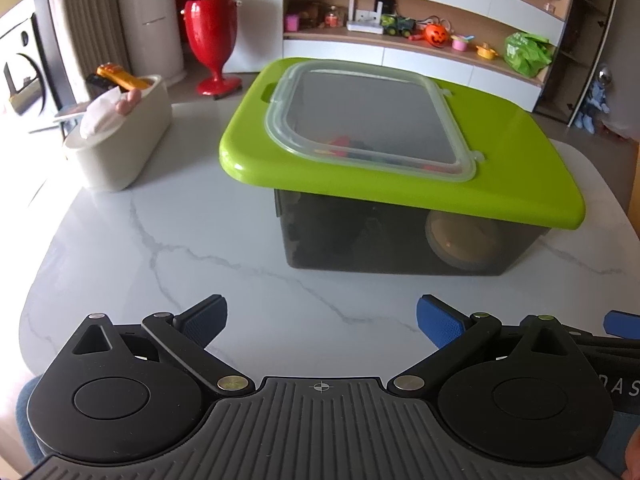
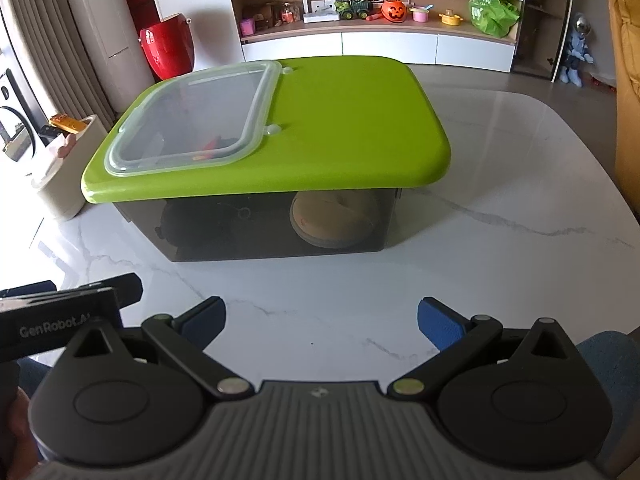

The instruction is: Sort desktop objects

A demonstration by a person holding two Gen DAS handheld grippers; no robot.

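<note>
We hold the left gripper (image 1: 322, 322) and right gripper (image 2: 320, 320) spread wide and empty above the white marble counter (image 2: 500, 184), short of the smoky plastic storage box (image 2: 276, 224) ahead, whose green lid (image 2: 352, 128) with clear hatch (image 2: 188, 120) appears shut, suggesting sorting is finished.

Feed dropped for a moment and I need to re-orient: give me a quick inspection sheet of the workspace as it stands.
Surface: white marble-pattern table, bare in front of both tools.
Job's things: smoky storage box with green lid on; clear flap in the lid lies shut. Dim items inside, including a round tan one.
Clutter: white organiser tub beside the box, holding tissue and small items.
Grippers: left hand-held gripper open, empty; right hand-held gripper open, empty; both short of the box.
Cables: nothing seen.
Surroundings: red vase on the floor, shelf of toys with an orange pumpkin bucket.
</note>
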